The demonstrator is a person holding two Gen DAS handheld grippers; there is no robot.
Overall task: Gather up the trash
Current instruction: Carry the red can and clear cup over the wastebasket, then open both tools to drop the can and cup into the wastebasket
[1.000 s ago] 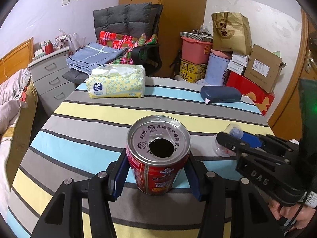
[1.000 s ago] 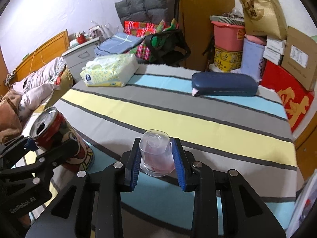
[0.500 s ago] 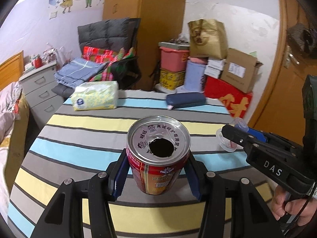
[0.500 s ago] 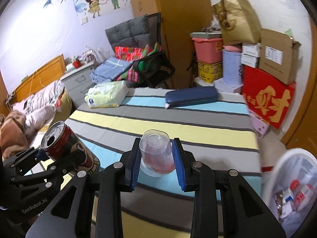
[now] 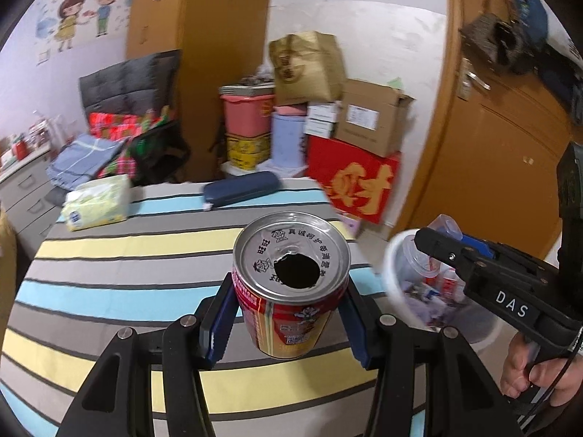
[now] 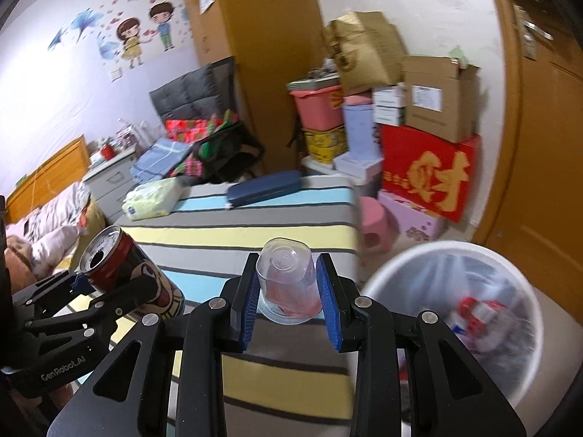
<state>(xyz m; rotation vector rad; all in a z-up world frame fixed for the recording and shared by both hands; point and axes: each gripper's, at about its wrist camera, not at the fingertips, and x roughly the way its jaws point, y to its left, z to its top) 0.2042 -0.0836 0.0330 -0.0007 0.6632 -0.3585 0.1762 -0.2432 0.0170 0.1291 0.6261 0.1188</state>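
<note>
Two grippers loaded, left gripper (image 5: 291, 317) clamping red can (image 5: 289, 291), right gripper (image 6: 289, 302) "DAS" clamping clear cup (image 6: 288, 280), left body "GenRobot.AI"

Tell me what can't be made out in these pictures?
- Trash bin contents: blurred in both views.
- Red can interior: only a dark opening shows, left view.
- Plastic cup: mostly hidden behind the right gripper, left view.
- Boxes' labels: too small.
</note>
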